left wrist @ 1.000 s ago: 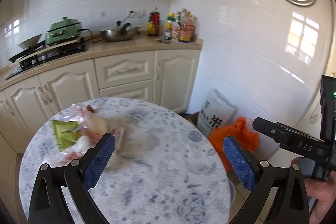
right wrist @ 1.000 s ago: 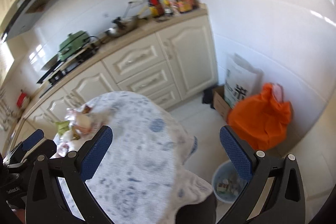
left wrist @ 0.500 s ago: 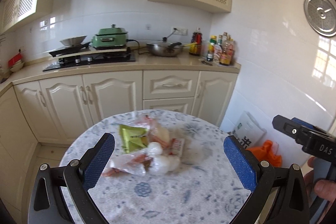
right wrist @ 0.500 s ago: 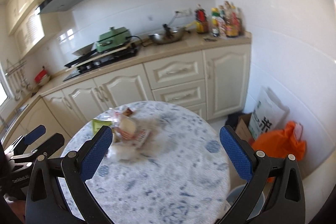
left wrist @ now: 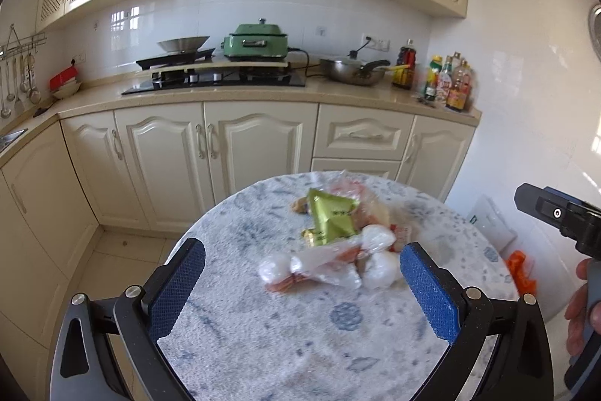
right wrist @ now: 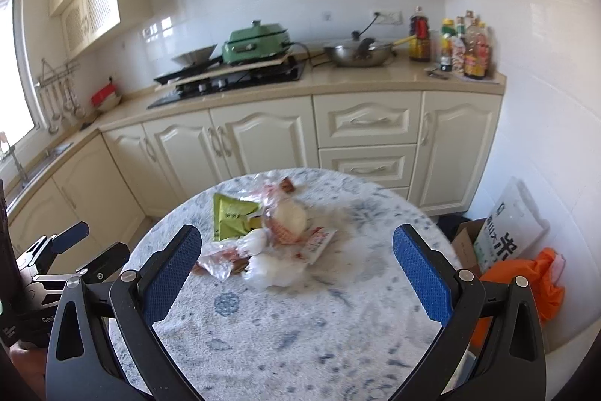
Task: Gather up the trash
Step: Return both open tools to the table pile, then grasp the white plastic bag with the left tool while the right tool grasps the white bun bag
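A pile of trash lies on the round marble-patterned table [left wrist: 308, 344] [right wrist: 300, 337]: a green wrapper [left wrist: 330, 218] [right wrist: 229, 215], clear plastic bags [left wrist: 319, 267] [right wrist: 285, 217], white crumpled paper balls [left wrist: 379, 271] [right wrist: 268, 271] and a red-printed packet [right wrist: 317, 245]. My left gripper [left wrist: 302, 286] hangs open above the near side of the pile, holding nothing. My right gripper [right wrist: 293, 267] is open too, empty, just short of the pile. In the left wrist view the right gripper [left wrist: 556, 217] shows at the right edge; in the right wrist view the left gripper [right wrist: 71, 250] shows at the lower left.
Cream kitchen cabinets [left wrist: 259, 149] and a counter with a stove, green pot [left wrist: 257, 42], wok and bottles stand behind the table. On the floor at the right lie an orange bag [right wrist: 526, 277], a white sack [right wrist: 507, 232] and a cardboard box [right wrist: 464, 237].
Both views have swung left and levelled from the right-hand wall toward the table; the trash pile now sits between the fingers of each gripper and looks closer. Both grippers stayed open.
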